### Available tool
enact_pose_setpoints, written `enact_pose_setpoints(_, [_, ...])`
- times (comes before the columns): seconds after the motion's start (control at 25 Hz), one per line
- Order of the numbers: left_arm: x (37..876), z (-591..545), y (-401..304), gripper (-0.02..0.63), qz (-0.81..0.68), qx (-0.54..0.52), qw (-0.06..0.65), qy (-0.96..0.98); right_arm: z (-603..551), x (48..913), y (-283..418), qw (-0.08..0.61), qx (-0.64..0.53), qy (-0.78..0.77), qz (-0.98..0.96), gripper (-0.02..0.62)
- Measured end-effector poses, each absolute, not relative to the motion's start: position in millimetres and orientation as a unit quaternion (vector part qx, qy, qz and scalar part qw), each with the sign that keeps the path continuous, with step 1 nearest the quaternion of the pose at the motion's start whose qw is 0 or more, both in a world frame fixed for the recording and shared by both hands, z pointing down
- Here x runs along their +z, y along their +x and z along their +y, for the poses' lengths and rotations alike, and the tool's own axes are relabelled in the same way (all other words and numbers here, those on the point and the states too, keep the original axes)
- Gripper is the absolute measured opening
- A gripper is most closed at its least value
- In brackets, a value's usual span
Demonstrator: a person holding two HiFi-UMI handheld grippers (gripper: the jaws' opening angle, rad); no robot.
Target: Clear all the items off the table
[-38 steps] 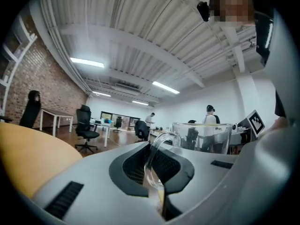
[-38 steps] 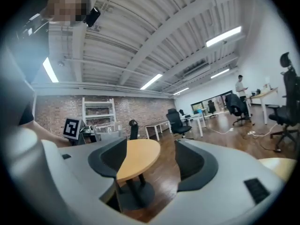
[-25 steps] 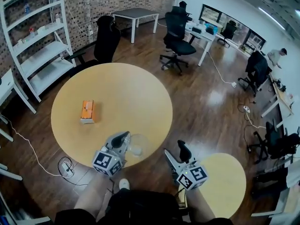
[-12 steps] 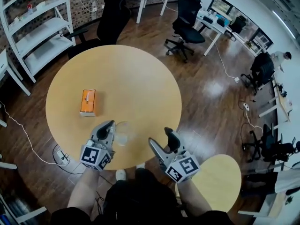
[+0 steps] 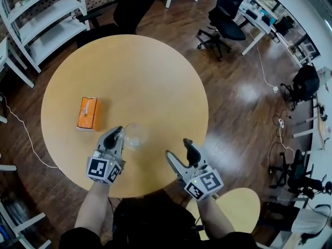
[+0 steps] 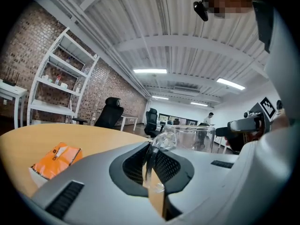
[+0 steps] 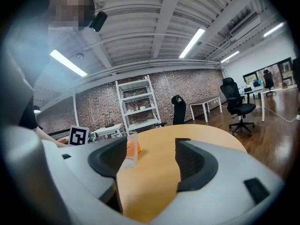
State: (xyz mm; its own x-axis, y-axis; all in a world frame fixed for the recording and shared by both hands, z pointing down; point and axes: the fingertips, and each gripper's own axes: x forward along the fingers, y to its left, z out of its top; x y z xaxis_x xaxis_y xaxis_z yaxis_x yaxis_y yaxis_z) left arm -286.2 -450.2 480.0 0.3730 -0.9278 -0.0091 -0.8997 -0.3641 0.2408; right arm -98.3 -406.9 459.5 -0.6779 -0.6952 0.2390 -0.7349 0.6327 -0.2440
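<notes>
Just two items show at the round counter (image 5: 150, 77): one orange packet (image 5: 88, 113) and one clear glass (image 5: 135, 136). The left claw (image 5: 115, 135) is clamped on the glass, seemingly by its handle, with the packet just beyond, leftward. The right claw (image 5: 179, 148) gapes empty nearby.

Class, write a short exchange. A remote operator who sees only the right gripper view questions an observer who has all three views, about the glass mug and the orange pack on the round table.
Operator: Beyond the open right gripper I see a glass mug. Does anything hold it?
Observer: Yes. The left gripper is shut on the mug's handle.
Operator: The orange pack looks to be right behind the mug. Do they touch?
Observer: No. In the head view the pack lies apart from the mug, further left on the table.
</notes>
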Motion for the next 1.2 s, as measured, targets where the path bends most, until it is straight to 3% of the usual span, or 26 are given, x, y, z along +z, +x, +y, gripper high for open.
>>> enact_pose_setpoints(0.64, [561,-596,-260,0.002,-0.594,-0.049,0.098,0.797,-476,551,-32,0.126,0.233,0.406,-0.875,0.33])
enact_pose_setpoints(1.2, [590,-615,-256,0.002,-0.619,-0.025,0.085,0.781,-481,564,-14,0.103,0.276,0.434,-0.851,0.33])
